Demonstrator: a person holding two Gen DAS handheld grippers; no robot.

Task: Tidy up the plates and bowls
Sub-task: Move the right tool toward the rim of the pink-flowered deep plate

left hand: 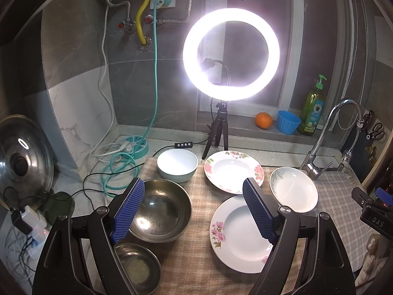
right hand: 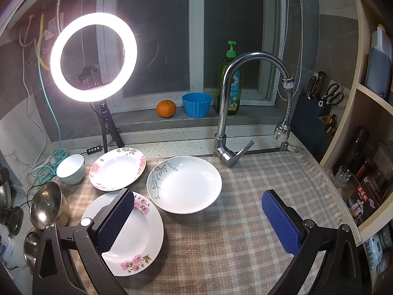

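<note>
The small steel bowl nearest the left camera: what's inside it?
The small steel bowl shows only a pale, dull patch on its base, whether residue or reflection is unclear. The left gripper's finger covers its left rim.

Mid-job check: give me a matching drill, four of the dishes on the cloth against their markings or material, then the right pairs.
Things:
1. large bowl
2. far plate
3. near plate
4. right-hand dish

Descriptions:
A. white, grey leafy sprig on one side
B. bare shiny metal
C. white, pink roses around the whole rim
D. white, pink blossom clusters at two spots on the rim

Pairs: 1-B, 2-C, 3-D, 4-A
</note>
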